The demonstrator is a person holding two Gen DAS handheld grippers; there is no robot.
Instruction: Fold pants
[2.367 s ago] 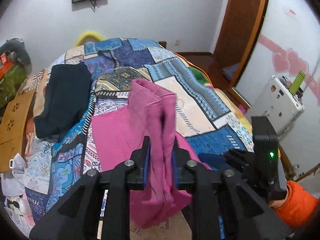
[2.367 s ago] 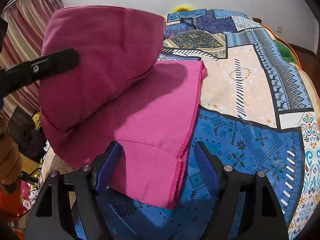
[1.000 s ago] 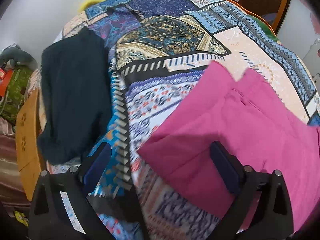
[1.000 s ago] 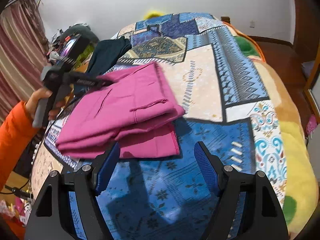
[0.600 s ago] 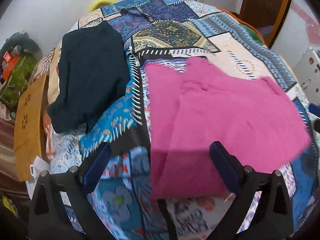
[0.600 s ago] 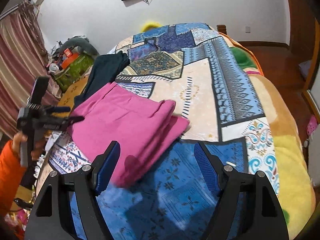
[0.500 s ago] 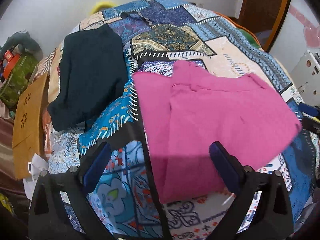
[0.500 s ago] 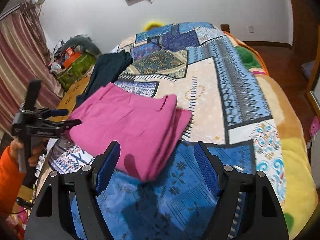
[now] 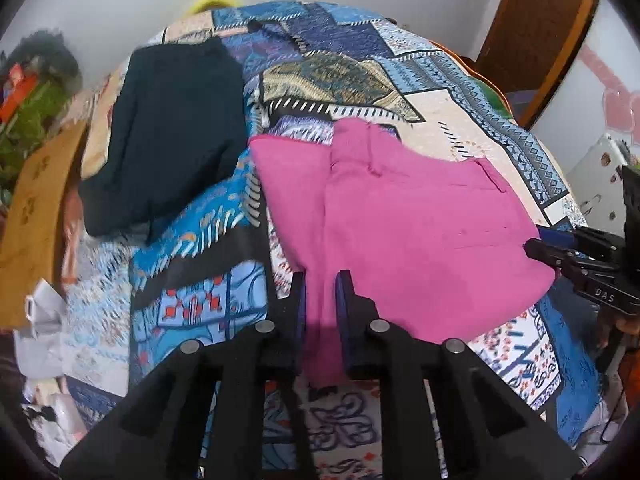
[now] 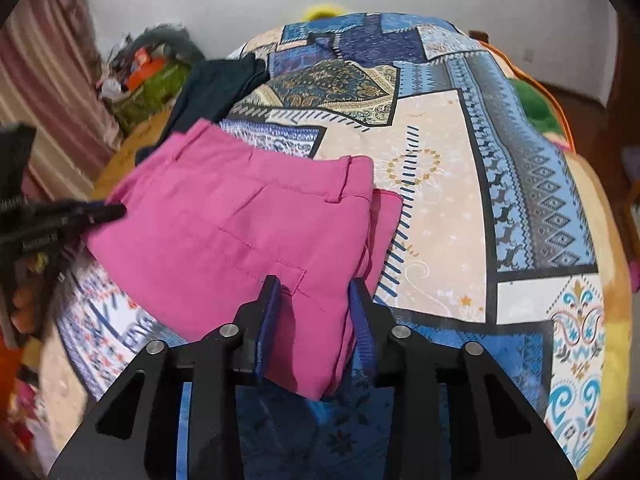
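Observation:
The pink pants [image 9: 408, 216] lie folded in a thick stack on the patchwork bedspread [image 9: 344, 76]; they also show in the right wrist view [image 10: 248, 232]. My left gripper [image 9: 320, 292] is shut on the near left edge of the stack. My right gripper [image 10: 316, 300] is shut on the opposite end, its jaws clamping the layered edge. Each gripper appears in the other's view, the right gripper [image 9: 576, 256] at the stack's right side and the left gripper [image 10: 64, 216] at its left side.
A dark folded garment [image 9: 168, 128] lies on the bed to the left of the pants. A wooden bedside piece [image 9: 36, 208] and clutter stand past the bed's left edge. A door [image 9: 536, 28] and a white appliance [image 9: 596, 176] are to the right.
Both grippers were open and away from the pants; now each has moved in and closed on an opposite end of the folded stack.

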